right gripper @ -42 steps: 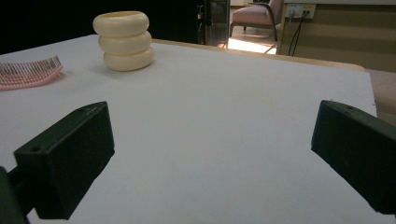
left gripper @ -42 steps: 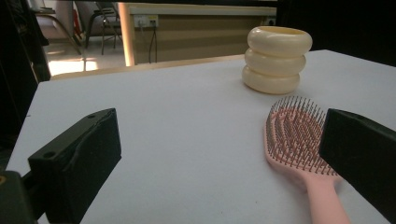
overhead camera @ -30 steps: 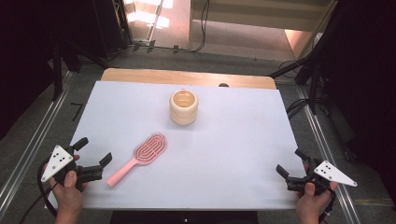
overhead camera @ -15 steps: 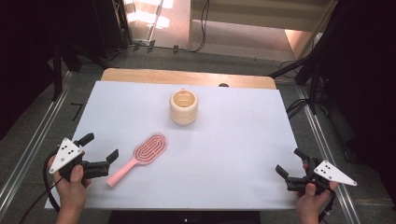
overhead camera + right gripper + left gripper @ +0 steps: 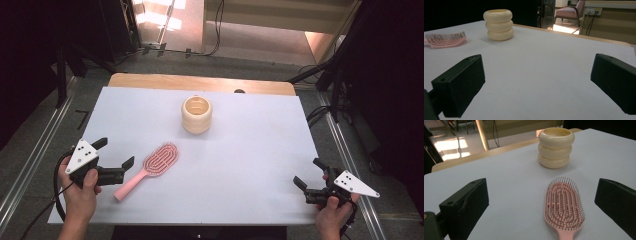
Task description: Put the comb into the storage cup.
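Up high, the left gripper [image 5: 116, 156], jaws wide, sits by the pink brush [image 5: 148, 170] near the counter's [image 5: 250, 150] front left corner. Its own view says: aim lower, at the handle. Right gripper [image 5: 537, 82]: wide, empty.

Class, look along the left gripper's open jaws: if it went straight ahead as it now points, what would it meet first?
Most likely the pink hairbrush, lying bristles-up between the left gripper's open jaws; the cream ringed cup stands farther behind.

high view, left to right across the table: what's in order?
left gripper → pink hairbrush → cream ringed cup → right gripper
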A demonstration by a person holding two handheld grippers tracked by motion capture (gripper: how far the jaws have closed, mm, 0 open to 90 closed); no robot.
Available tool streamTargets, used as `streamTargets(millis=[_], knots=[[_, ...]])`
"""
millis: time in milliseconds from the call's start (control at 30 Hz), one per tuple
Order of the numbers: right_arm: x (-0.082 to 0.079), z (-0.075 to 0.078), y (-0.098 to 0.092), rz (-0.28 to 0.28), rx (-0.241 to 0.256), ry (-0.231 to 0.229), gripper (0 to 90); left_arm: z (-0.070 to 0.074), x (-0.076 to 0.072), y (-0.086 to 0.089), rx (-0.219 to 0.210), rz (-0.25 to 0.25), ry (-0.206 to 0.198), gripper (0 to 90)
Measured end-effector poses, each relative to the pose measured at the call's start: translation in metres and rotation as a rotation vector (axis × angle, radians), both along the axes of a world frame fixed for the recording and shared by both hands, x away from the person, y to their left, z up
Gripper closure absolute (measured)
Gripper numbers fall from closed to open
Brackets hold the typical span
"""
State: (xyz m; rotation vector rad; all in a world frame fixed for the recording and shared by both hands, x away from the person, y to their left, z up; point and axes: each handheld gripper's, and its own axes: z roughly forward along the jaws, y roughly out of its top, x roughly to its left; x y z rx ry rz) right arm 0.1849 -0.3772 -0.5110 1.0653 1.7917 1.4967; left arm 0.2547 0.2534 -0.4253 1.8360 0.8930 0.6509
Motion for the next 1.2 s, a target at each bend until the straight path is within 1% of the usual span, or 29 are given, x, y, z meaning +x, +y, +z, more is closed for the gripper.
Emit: streamTargets(millis=[100, 200, 267, 300, 400, 433, 467, 500, 533, 567, 600, 633, 700, 733, 767, 800, 833, 900, 1033, 1067, 1100, 1200], knots=[[0.0, 0.0, 0.002, 0.008, -0.017, -0.001, 0.0, 0.0, 0.0, 0.0, -0.005, 0.003, 0.004, 0.0], [0.0, 0.0, 0.003, 0.013, -0.02, -0.002, 0.0, -0.001, 0.003, -0.002, 0.018, 0.003, 0.032, 0.0], [0.001, 0.0, 0.002, 0.013, -0.016, -0.001, 0.0, -0.003, 0.006, -0.003, 0.029, 0.0, 0.061, 0.0], [0.001, 0.0, 0.002, 0.01, -0.012, -0.001, 0.0, -0.006, 0.009, -0.006, 0.036, -0.001, 0.088, 0.0], [0.001, -0.001, 0.001, 0.009, -0.004, 0.001, 0.0, -0.008, 0.013, -0.01, 0.07, -0.014, 0.133, 0.0], [0.001, -0.001, 0.001, 0.009, -0.002, 0.001, 0.0, -0.009, 0.014, -0.012, 0.078, -0.02, 0.144, 0.0], [0.001, -0.001, 0.001, 0.01, -0.003, 0.001, 0.0, -0.009, 0.014, -0.012, 0.078, -0.02, 0.144, 0.1], [0.001, -0.001, 0.001, 0.01, -0.005, 0.003, 0.0, -0.01, 0.015, -0.015, 0.093, -0.029, 0.164, 0.0], [0.001, -0.001, 0.001, 0.01, -0.008, 0.003, 0.0, -0.011, 0.016, -0.016, 0.099, -0.032, 0.174, 0.0], [0.002, -0.001, 0.001, 0.013, -0.008, 0.004, 0.0, -0.011, 0.016, -0.016, 0.099, -0.032, 0.174, 0.0], [0.002, -0.001, 0.001, 0.013, -0.007, 0.005, 0.0, -0.012, 0.017, -0.017, 0.109, -0.036, 0.188, 0.0], [0.002, -0.001, 0.001, 0.014, -0.006, 0.007, 0.0, -0.012, 0.017, -0.017, 0.109, -0.036, 0.188, 0.0], [0.001, -0.001, 0.001, 0.012, -0.006, 0.009, 0.0, -0.013, 0.018, -0.018, 0.116, -0.04, 0.204, 0.0], [0.002, -0.001, 0.001, 0.013, -0.006, 0.008, 0.0, -0.013, 0.018, -0.018, 0.119, -0.041, 0.206, 0.0], [0.002, -0.001, 0.001, 0.014, -0.006, 0.007, 0.0, -0.013, 0.018, -0.019, 0.138, -0.032, 0.202, 0.0], [0.002, -0.001, 0.001, 0.015, -0.006, 0.01, 0.0, -0.013, 0.018, -0.019, 0.138, -0.032, 0.202, 0.0], [0.002, -0.001, 0.001, 0.014, -0.01, 0.009, 0.0, -0.014, 0.018, -0.02, 0.157, -0.029, 0.197, 0.0], [0.002, -0.001, 0.001, 0.014, -0.011, 0.01, 0.0, -0.014, 0.018, -0.02, 0.159, -0.03, 0.201, 0.0], [0.002, -0.001, 0.002, 0.012, -0.012, 0.011, 0.0, -0.015, 0.019, -0.021, 0.181, -0.028, 0.223, 0.0], [0.002, -0.001, 0.002, 0.013, -0.01, 0.01, 0.0, -0.015, 0.019, -0.022, 0.186, -0.03, 0.238, 0.0], [0.002, -0.001, 0.001, 0.011, -0.012, 0.009, 0.0, -0.015, 0.019, -0.022, 0.186, -0.03, 0.238, 0.0], [0.002, -0.001, 0.001, 0.009, -0.006, 0.01, 0.0, -0.015, 0.018, -0.022, 0.2, -0.037, 0.262, 0.1]])
